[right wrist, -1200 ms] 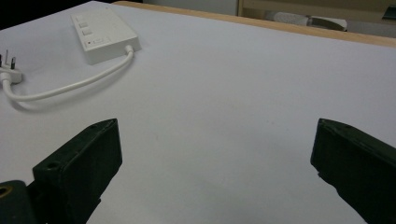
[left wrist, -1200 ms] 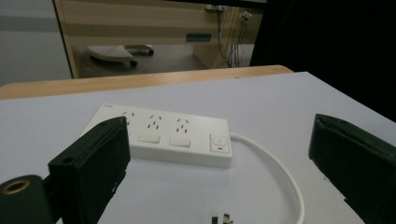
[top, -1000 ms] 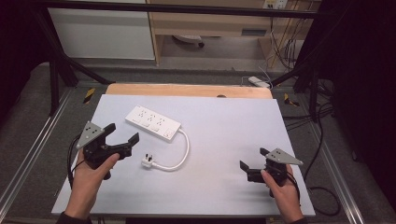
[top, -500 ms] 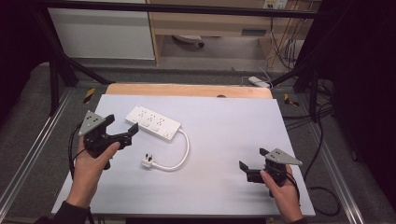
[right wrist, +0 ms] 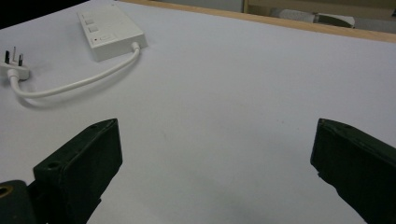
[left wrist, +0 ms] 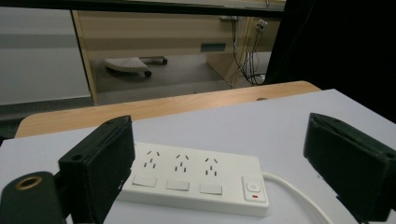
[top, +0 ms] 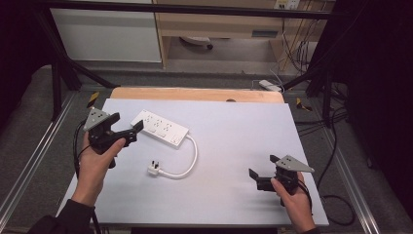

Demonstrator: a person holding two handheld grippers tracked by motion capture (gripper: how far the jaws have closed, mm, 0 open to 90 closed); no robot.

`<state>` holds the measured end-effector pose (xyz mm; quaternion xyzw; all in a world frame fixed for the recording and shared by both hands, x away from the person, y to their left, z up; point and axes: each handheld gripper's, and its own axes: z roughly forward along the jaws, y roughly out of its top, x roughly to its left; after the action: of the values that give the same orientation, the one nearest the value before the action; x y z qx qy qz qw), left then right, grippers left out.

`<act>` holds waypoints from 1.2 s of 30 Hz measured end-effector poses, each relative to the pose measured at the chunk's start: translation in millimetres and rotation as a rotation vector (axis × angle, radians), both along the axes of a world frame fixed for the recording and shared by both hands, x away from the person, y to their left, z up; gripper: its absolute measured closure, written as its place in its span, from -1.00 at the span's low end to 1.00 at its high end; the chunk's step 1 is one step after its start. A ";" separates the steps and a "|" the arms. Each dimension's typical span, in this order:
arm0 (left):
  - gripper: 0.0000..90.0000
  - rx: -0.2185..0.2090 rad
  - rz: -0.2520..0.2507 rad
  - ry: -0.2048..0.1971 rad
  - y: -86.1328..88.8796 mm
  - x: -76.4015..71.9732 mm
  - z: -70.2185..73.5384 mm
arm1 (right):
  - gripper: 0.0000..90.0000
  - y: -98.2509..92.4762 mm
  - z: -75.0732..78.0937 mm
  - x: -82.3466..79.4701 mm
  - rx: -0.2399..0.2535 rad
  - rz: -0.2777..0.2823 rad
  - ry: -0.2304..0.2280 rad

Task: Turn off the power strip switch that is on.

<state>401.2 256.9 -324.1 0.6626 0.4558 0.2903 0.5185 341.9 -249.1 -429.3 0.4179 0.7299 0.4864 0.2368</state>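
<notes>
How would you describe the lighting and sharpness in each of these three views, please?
High view: the table is evenly lit, the surroundings fall into deep shadow, and the picture is a little soft. Left gripper view: the power strip is fairly sharp, while the near tongs are blurred. Right gripper view: the sheet looks bright without glare, the cord casts a faint shadow, and the near tongs are soft.

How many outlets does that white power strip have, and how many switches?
3 outlets on the power strip, side by side along its top, each with a rocker switch below it. A fourth, a master switch with a red light, sits at the cable end.
</notes>
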 end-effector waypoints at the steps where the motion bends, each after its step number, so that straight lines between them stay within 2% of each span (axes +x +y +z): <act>1: -0.79 -0.003 0.003 0.005 0.1 1.9 -1.1 | -0.94 0.2 0.1 -0.2 0.001 0.000 0.000; 3: -0.79 0.003 0.011 0.011 -0.2 5.4 -3.4 | -0.94 0.4 0.4 -0.6 0.004 0.001 -0.001; 8: -0.79 -0.026 0.025 0.035 1.1 14.5 -8.5 | -0.94 1.4 0.3 -0.8 -0.003 0.006 0.001; 10: -0.78 -0.019 0.034 0.039 0.7 17.6 -10.1 | -0.94 1.9 0.3 -0.9 -0.006 0.009 0.000; 28: -0.73 0.001 0.080 0.019 -0.3 42.6 -18.3 | -0.94 2.9 0.3 -1.2 -0.009 0.013 -0.003; 36: -0.70 0.006 0.108 0.029 3.2 51.1 -24.1 | -0.94 3.1 0.2 -1.3 -0.010 0.015 -0.003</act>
<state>452.3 260.1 -348.2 0.6428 0.4974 0.3096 0.4934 340.6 -246.0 -429.1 0.4106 0.7351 0.4850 0.2363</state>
